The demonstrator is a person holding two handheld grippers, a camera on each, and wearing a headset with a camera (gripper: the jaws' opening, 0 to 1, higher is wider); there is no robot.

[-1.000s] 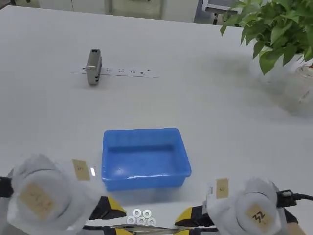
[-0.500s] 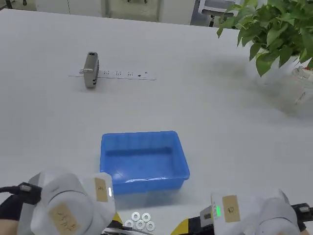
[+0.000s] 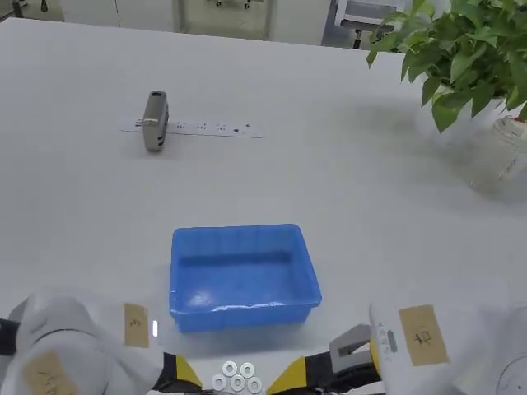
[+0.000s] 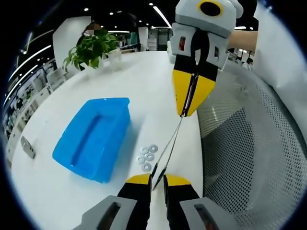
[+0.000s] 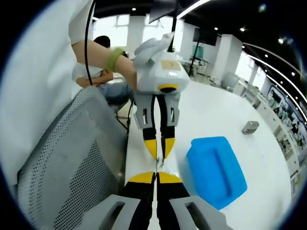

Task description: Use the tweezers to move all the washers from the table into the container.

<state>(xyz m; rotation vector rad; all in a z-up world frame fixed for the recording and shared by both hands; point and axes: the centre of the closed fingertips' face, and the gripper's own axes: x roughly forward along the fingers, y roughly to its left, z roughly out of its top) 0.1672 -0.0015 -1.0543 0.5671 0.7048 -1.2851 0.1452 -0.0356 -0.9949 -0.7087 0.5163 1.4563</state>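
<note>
Both grippers are low at the near edge of the table (image 4: 144,86), facing each other nose to nose. The right gripper (image 4: 188,108) has its yellow jaws pressed fully together, clamped on the joined end of the tweezers (image 4: 169,143). The tweezers run straight across to the left gripper (image 4: 159,181), whose jaws are drawn in to a narrow gap with the two prongs caught between them. So it's one tool, gripped at both ends!

The washers (image 4: 148,158) sit in a tight little cluster on the table, just beside the tweezers' shaft and between the two grippers. They are a touch nearer the left gripper. In the head view the washers (image 3: 237,377) lie right between the two yellow jaw tips, with the left gripper (image 3: 183,374) on one side and the right gripper (image 3: 288,381) on the other.

The blue container (image 3: 243,276) stands just beyond the washers, on the far side from both grippers, open side up. No washers can be seen inside it. On the opposite side of the tweezers, close behind both grippers, is a mesh chair (image 4: 240,143). Well beyond the container, far from either gripper, lies a power strip (image 3: 198,126).
</note>
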